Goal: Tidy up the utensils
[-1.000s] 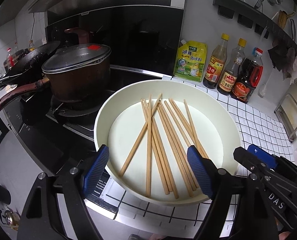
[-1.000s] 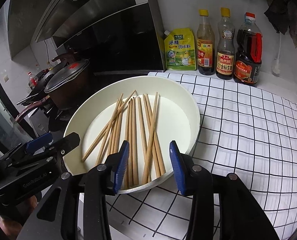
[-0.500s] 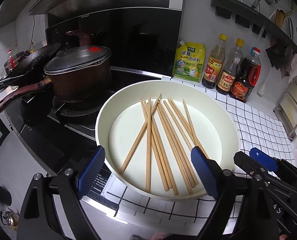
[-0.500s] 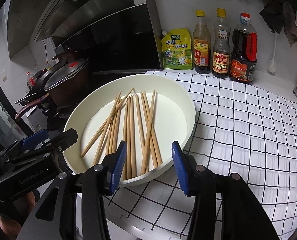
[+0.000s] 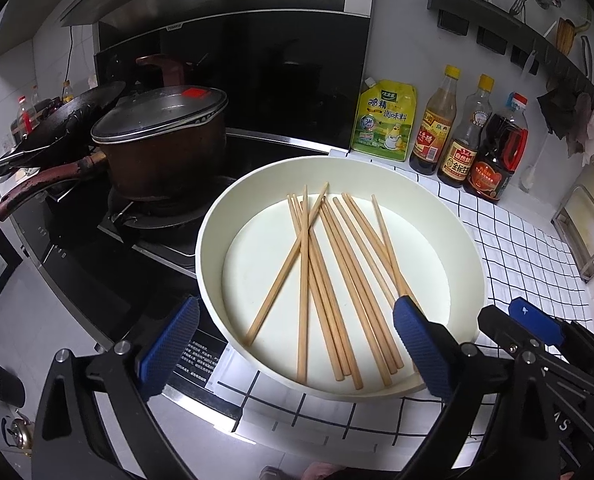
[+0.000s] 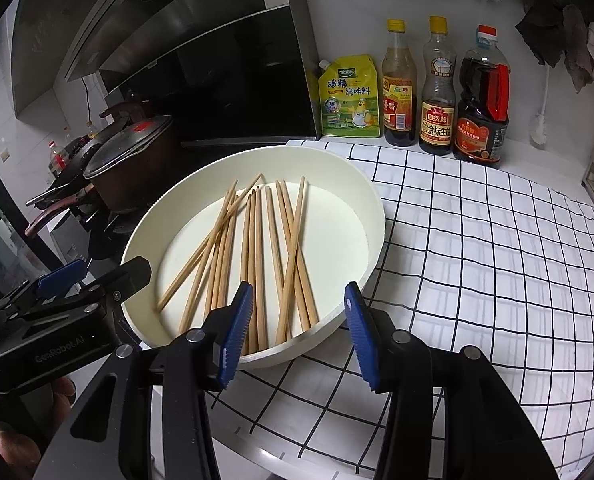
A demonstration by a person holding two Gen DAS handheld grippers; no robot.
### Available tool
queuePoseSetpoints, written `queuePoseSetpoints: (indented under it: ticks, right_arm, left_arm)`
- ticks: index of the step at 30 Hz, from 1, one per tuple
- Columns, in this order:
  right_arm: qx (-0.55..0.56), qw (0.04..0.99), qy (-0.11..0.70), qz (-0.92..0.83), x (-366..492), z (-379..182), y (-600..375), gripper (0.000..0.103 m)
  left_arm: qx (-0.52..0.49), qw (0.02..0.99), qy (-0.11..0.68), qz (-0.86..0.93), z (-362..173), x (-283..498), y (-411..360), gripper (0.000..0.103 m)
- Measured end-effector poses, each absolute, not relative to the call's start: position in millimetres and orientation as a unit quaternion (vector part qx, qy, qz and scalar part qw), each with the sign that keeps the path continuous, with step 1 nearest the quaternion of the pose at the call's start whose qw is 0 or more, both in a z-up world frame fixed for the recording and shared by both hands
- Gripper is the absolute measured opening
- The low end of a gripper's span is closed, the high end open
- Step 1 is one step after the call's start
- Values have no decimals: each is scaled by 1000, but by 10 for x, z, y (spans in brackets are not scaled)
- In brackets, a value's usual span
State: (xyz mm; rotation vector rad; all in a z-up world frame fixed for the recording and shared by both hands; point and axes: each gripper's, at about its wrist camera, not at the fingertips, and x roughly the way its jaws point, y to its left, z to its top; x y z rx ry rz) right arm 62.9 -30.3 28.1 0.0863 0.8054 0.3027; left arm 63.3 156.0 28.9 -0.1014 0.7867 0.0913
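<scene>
Worktop [image 6: 477,240]: white cloth with a black grid, beside a dark hob; carries everything listed below.

Hob side: lidded brown pot [image 5: 161,148] and a dark pan behind it, well apart from the task's things.

Back wall: a yellow seasoning pouch [image 6: 349,98] and three sauce bottles [image 6: 437,92] in a row, upright, clear of the working area.

Round cream tray [image 5: 449,216]: shallow, raised rim, sitting at the worktop's left edge, partly over the hob's border. It holds all the chopsticks.

Chopsticks [image 5: 337,280]: about a dozen, wooden, lying flat on the tray floor, mostly lengthwise toward the cameras. Most run roughly parallel; a few cross the pack diagonally at the left, and one crosses at the right. No holder or sorted bundle is in view.

Left tool [image 5: 297,344]: fingers set wide apart, holding nothing, poised at the tray's near rim.

Right tool [image 6: 297,320]: fingers apart, narrower gap, holding nothing, also at the near rim, over the chopstick ends.

Handling note: the loose lie fits either sticks awaiting gathering or sticks laid there for storage; the pictures do not settle which. Should a stick be taken, the crossing ones lie on top and would likely come free most cleanly; gripping near the end, with fingers square across the stick, should limit rolling and keep neighbours from being dragged.
</scene>
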Motion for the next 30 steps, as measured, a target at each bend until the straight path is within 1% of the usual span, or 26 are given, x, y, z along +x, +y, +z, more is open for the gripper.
queuePoseSetpoints:
  ticks: [30]
  right_arm:
    - [31, 911, 385, 144, 581, 336, -283, 46]
  left_arm:
    - [-33, 921, 384, 61, 306, 608, 1519, 96]
